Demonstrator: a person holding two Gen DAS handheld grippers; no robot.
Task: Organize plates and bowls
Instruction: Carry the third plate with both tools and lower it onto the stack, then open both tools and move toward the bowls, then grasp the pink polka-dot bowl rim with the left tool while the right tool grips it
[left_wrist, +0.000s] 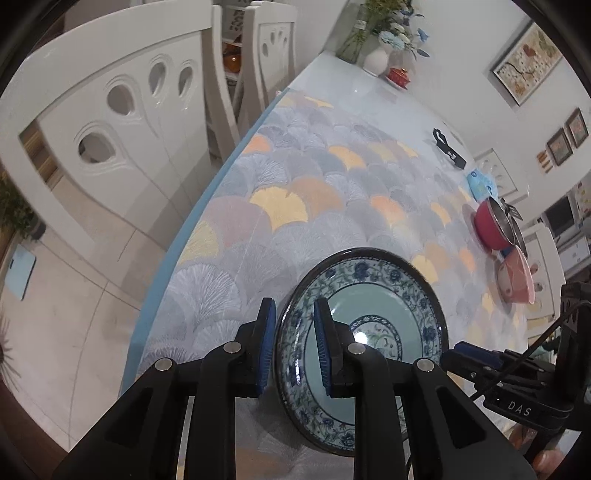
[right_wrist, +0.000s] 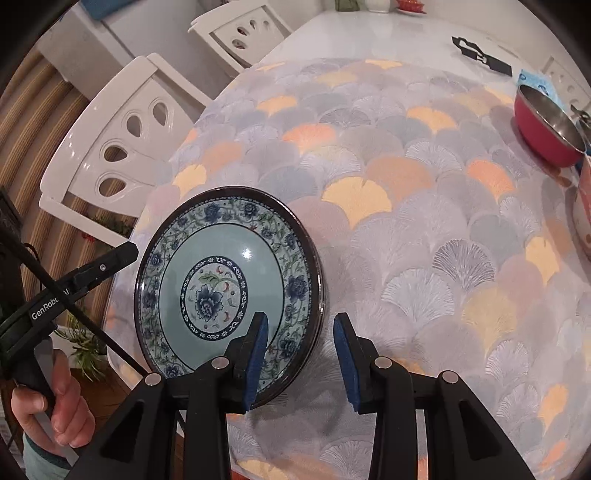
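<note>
jaws: our left gripper (left_wrist: 294, 341) has its two blue pads either side of the plate (left_wrist: 373, 325) rim with small gaps showing, so we read it as parted, not clamped; our right gripper (right_wrist: 301, 360) stands wide apart, straddling the opposite rim edge without touching it.
plate position: it sits flat on the patterned tablecloth (right_wrist: 406, 221) near the table's front edge, between our two grippers.
how it will handle: we judge it glazed ceramic, so stiff, fairly heavy, slick under the pads and breakable if dropped or knocked.
where to hold: we would take the raised dark rim, one pad above and one below, and lift level; a one-sided pinch may let it tilt and slip.
count of plates: one blue-flowered plate that we can see.
count of bowls: one red bowl (left_wrist: 493, 225) with a metal inside, and one pink bowl (left_wrist: 515, 277) just beside it, both well apart from the plate at the far right.
other things: white chairs (right_wrist: 122, 147) along the table's left side, a white vase (left_wrist: 376, 61) at the far end.
</note>
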